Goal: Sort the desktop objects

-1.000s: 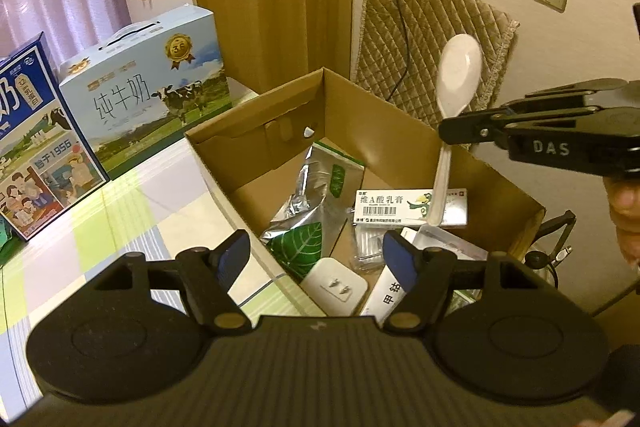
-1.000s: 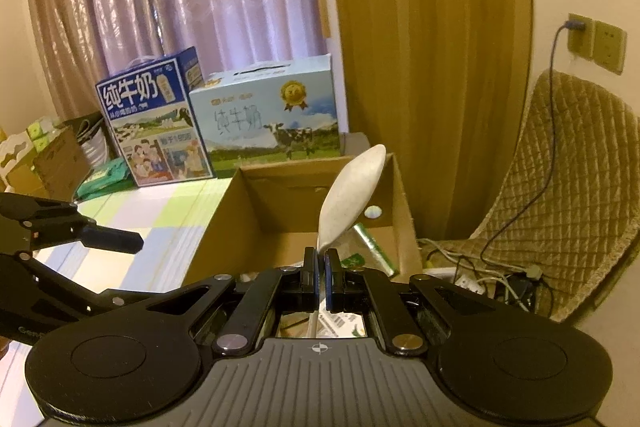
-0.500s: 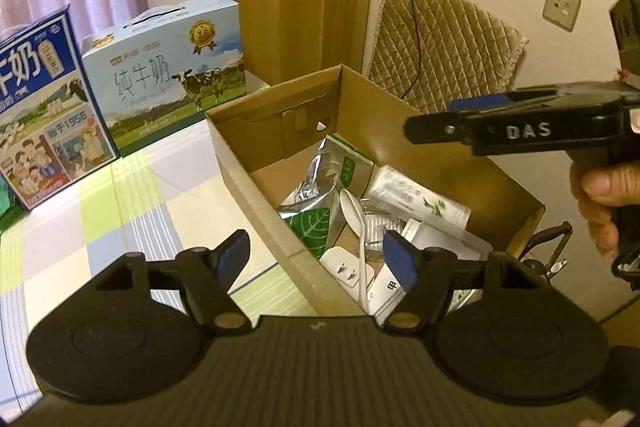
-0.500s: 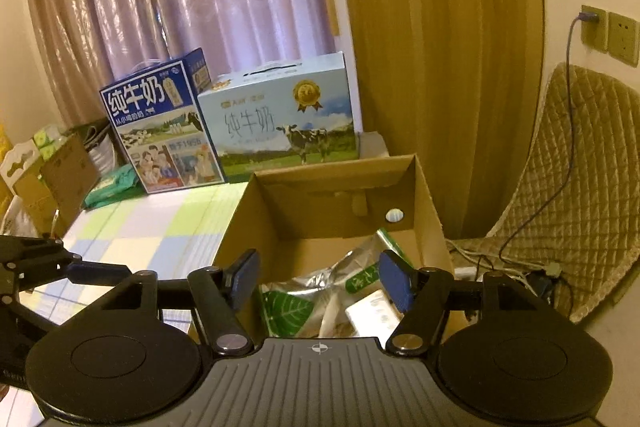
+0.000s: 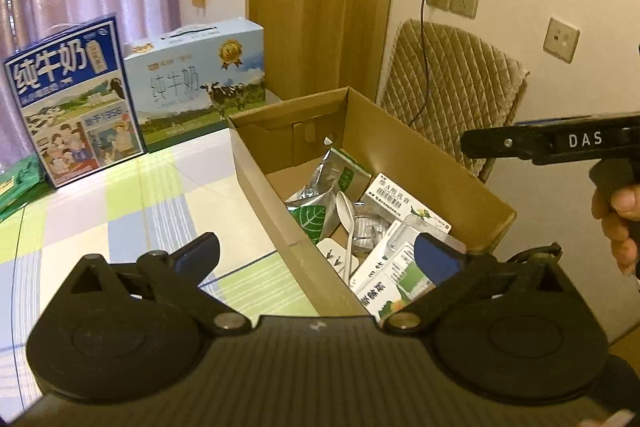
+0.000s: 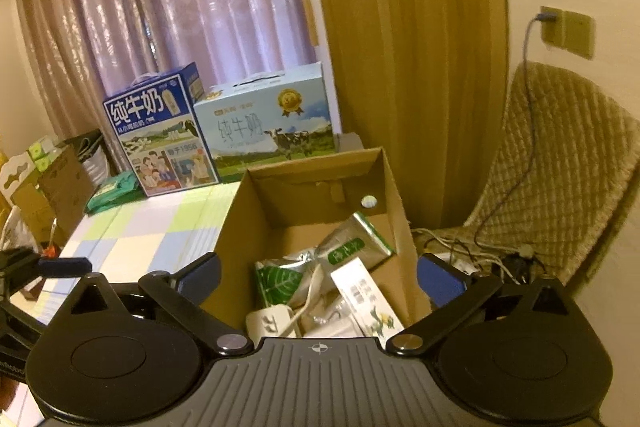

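Note:
An open cardboard box [image 5: 276, 195] [image 6: 236, 219] stands on the checked tablecloth at the table's right edge. Inside it lie a white plastic spoon [image 5: 347, 223] [image 6: 308, 293], silver-green foil pouches [image 5: 316, 203] [image 6: 344, 247], medicine boxes [image 5: 404, 203] [image 6: 366, 299] and a white plug adapter [image 5: 334, 253] [image 6: 268, 321]. My left gripper [image 5: 316, 251] hovers open over the box's near corner, holding nothing. My right gripper [image 6: 318, 273] is open and empty above the box's near end; from the left wrist view it shows side-on as a black finger [image 5: 520, 143] held by a hand.
Two milk cartons [image 5: 76, 107] [image 5: 200, 83] stand at the table's back, with a green packet [image 5: 16, 183] to their left. A quilted chair [image 5: 452, 95] and cables [image 6: 472, 255] sit beyond the box. Cardboard boxes [image 6: 48, 187] are stacked at far left.
One second ago my right gripper was shut on the spoon above the box. It opened, and the spoon now lies inside the box. Both grippers have drawn back slightly.

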`<state>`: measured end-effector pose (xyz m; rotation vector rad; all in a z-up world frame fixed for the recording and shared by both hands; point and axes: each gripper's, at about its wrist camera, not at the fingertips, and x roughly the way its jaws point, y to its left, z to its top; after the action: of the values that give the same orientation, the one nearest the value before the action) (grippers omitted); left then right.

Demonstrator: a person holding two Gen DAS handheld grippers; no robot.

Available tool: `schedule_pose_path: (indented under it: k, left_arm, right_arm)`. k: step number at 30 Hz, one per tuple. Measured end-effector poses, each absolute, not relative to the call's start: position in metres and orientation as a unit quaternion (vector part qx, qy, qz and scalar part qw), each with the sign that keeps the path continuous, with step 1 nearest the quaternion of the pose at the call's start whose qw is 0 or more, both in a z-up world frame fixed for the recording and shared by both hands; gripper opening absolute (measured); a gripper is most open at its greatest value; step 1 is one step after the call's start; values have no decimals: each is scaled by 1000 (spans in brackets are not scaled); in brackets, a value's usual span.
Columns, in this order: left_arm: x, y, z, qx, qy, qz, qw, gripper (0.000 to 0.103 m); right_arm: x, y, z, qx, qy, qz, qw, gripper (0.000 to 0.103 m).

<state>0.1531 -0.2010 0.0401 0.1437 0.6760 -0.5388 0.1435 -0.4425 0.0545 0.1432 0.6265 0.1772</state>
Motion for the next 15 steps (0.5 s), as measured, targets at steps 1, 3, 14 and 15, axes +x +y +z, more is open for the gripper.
schedule_pose_path:
  k: [1, 3, 14, 15]
  left_arm:
    - [148, -198, 41, 63, 325, -257, 908, 102]
    - [137, -192, 43, 46, 315, -247, 915, 102]
    - [78, -172, 57, -19, 307, -178, 935, 102]
    - [74, -171, 58, -21, 309, -174, 935, 102]
  right_arm:
    - [139, -442, 56, 72, 310, 87, 944, 101]
    - [129, -440, 59, 72, 318, 86, 941, 101]
    - [68, -416, 76, 43, 314, 64, 946, 101]
    - [63, -415, 78, 46, 313, 61, 947, 101]
